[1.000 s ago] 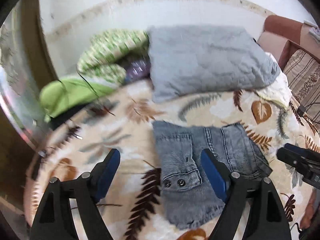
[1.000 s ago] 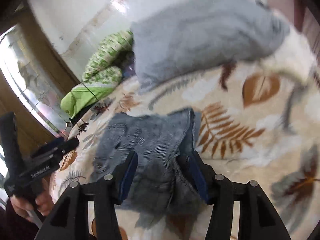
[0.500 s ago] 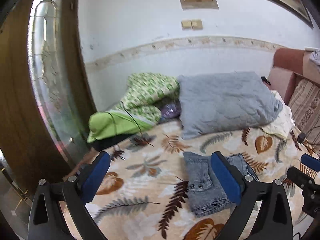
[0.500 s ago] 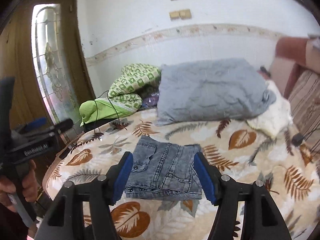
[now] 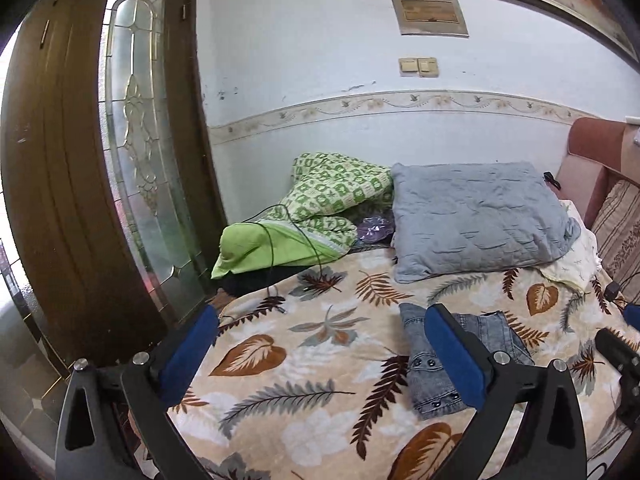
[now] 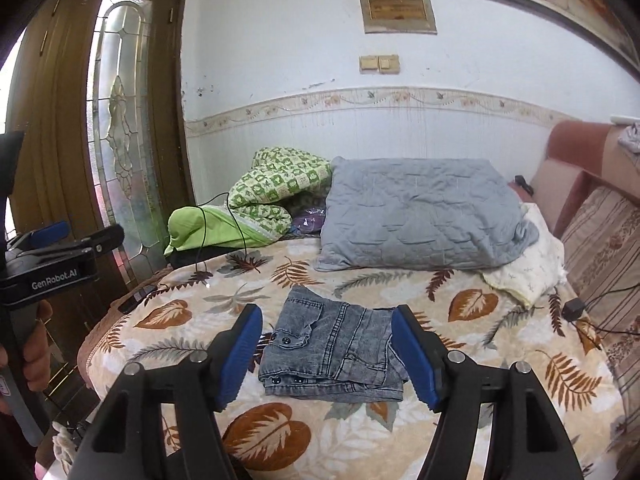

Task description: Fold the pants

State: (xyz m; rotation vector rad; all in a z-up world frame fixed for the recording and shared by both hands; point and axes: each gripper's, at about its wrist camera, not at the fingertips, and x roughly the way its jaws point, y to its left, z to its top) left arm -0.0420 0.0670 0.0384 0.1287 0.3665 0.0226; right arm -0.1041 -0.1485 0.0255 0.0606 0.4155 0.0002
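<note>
The right gripper (image 6: 326, 354) has its blue-padded jaws spread apart with nothing between them; they have just been opening a little further, and they hang in the air above the near edge of the bed, clear of the cloth. Seen past them, the pants (image 6: 334, 350), grey washed denim, lie folded into a compact rectangle on the leaf-print blanket (image 6: 492, 344), flat and free of either tool. The left gripper (image 5: 320, 354) stands wider still, its jaws fully parted and empty, raised over the blanket to the left of the pants; from its own camera the pants (image 5: 496, 334) sit partly behind its right finger. In the right wrist view the left gripper shows at the left edge, gripped around its handle by the person's hand (image 6: 34, 354). Beyond the pants a grey quilted pillow (image 6: 420, 220) rests against the wall, touching a green checked quilt (image 6: 280, 190) bundled beside it, with a thin black cable (image 6: 216, 224) looping over the quilt's plain green end. A cream cloth (image 6: 532, 260) lies just right of the pillow, and a small black plug (image 6: 574, 308) with its cord sits on the blanket near the striped sofa back (image 6: 604, 248). A brown door with a glass panel (image 5: 136, 152) stands at the left. Both grippers point slightly downward toward the bed.
</note>
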